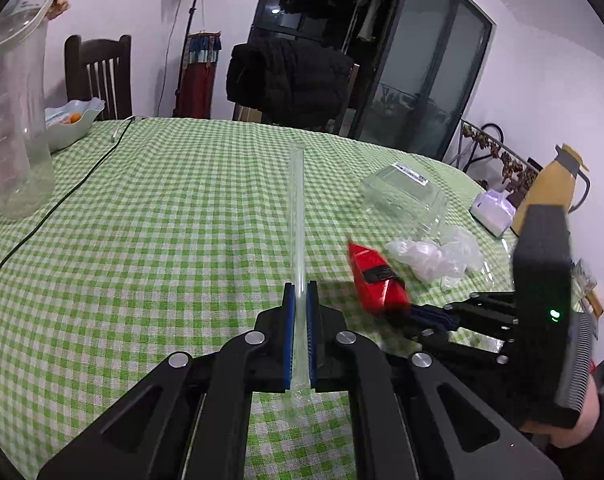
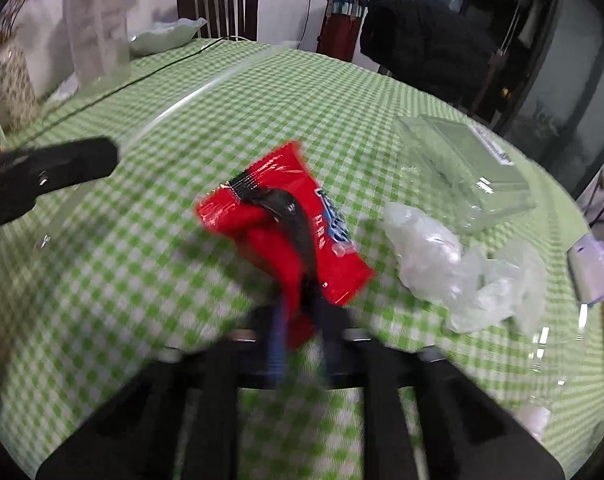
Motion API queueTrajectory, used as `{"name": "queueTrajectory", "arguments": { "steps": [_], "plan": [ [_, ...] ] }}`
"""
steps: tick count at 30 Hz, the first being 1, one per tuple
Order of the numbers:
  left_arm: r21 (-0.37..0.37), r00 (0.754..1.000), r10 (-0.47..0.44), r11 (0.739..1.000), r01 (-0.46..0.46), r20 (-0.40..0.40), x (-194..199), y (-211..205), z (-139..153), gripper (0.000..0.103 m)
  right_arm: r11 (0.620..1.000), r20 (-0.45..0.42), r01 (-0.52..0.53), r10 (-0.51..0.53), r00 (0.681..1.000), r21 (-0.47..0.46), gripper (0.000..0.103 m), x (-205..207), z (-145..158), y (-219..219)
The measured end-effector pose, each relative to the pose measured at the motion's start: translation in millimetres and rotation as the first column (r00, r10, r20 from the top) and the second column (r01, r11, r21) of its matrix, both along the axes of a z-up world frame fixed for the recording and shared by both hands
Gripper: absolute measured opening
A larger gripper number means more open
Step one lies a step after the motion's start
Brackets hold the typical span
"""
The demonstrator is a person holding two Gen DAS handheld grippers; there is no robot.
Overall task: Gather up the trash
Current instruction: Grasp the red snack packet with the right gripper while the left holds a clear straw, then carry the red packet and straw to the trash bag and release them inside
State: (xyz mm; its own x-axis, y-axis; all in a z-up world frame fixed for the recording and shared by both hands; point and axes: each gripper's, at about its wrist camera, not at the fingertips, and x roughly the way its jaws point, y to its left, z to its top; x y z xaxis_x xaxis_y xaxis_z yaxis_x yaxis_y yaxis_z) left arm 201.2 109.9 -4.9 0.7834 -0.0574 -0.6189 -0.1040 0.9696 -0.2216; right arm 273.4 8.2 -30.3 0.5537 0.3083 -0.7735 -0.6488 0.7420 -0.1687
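- right gripper first: its blue pads are clamped on the near end of a red wrapper, the rest of the packet sticking out ahead of the jaws; pinching one end is probably the easiest way to lift something so limp.
- wrapper is glossy red foil, creased and folded over itself, with a dark band across it and white-blue print; it should crumple rather than resist.
- left gripper, left of the wrapper, is shut on a clear panel seen edge-on, running away from the jaws over the cloth; what it belongs to i cannot tell, but held like this it may be a container kept ready for the trash.
- right of the wrapper lies a crumpled plastic film, thin, milky and soft, resting on the cloth and likely next to go.
- beyond the film, further right of the wrapper, sits a clear clamshell box, rigid, ribbed, with a label on its lid.
- under the wrapper spreads the green-and-white checked tablecloth, soft woven fabric.
- far left of the wrapper stands a tall clear jug, and a black cable trails across the cloth.
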Motion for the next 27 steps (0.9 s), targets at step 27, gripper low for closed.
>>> {"name": "queueTrajectory", "arguments": {
  "steps": [27],
  "plan": [
    [0.007, 0.964, -0.252, 0.968, 0.252, 0.082, -22.1, -115.6, 82.5, 0.003, 0.91, 0.227, 0.272, -0.35, 0.909, 0.314, 0.002, -91.2, 124.2, -257.9]
  ]
}}
